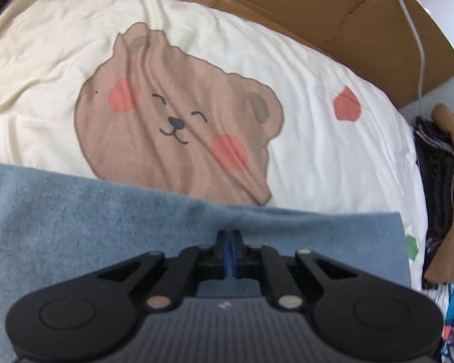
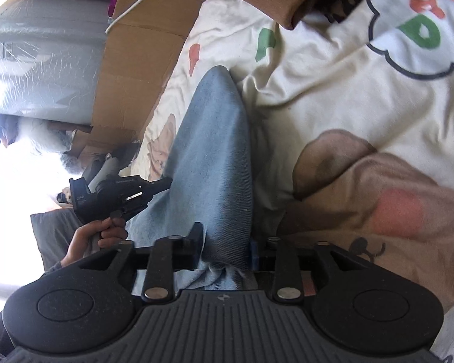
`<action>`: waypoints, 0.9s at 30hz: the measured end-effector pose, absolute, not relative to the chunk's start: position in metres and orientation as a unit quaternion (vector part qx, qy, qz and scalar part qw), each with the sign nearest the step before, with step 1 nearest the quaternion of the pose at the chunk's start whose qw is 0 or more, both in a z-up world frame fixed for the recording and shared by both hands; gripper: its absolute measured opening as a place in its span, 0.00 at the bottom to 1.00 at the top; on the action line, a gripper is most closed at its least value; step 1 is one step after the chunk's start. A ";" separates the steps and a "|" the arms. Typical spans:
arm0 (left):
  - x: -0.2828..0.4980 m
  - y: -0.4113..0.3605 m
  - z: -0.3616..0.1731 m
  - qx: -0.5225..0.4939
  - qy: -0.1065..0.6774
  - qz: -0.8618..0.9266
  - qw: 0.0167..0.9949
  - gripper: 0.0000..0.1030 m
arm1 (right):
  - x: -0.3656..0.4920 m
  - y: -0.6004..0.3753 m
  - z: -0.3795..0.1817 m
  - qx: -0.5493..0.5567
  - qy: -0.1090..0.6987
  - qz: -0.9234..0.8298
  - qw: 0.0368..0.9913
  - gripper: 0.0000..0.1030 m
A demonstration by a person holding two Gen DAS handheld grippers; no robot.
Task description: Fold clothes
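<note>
- Blue denim garment [image 1: 136,230]: faded light blue, spread flat over the cream bear-print bedsheet [image 1: 257,60], its far edge straight.
- From the right wrist view, the denim [image 2: 215,151] narrows to a rounded far end.

a bed under a cream sheet [image 1: 302,69] printed with a smiling bear [image 1: 178,127]. flattened brown cardboard [image 1: 333,12] lies along its far edge. strong daylight [image 2: 12,199] whitens one side of the room.

Bear-print bedsheet [image 1: 302,69], cardboard [image 1: 333,9] behind, white cable [image 1: 420,51].
</note>
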State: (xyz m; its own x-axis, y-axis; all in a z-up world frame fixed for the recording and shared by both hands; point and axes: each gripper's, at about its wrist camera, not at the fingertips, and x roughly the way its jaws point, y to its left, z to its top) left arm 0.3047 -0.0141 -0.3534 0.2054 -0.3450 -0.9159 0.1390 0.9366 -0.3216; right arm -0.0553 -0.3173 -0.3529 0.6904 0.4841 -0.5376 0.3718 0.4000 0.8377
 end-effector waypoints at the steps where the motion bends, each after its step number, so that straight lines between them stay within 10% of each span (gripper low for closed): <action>1: 0.306 -0.014 -0.354 -0.087 0.612 -0.156 0.771 0.04 | -0.053 -0.319 -0.355 0.547 0.392 0.037 0.739 0.38; 24: 0.174 0.024 -0.345 -0.054 0.632 -0.201 0.746 0.04 | 0.012 -0.334 -0.364 0.504 0.447 0.045 0.738 0.38; 27: 0.165 0.037 -0.336 -0.069 0.637 -0.194 0.743 0.05 | 0.010 -0.333 -0.366 0.509 0.446 0.038 0.735 0.09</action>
State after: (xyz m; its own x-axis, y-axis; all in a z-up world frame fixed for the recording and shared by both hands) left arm 0.1654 0.0371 -0.3361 0.1140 -0.3770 -0.9192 0.2011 0.9148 -0.3502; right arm 0.0098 -0.3330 -0.3661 0.5984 0.5103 -0.6176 0.3988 0.4789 0.7821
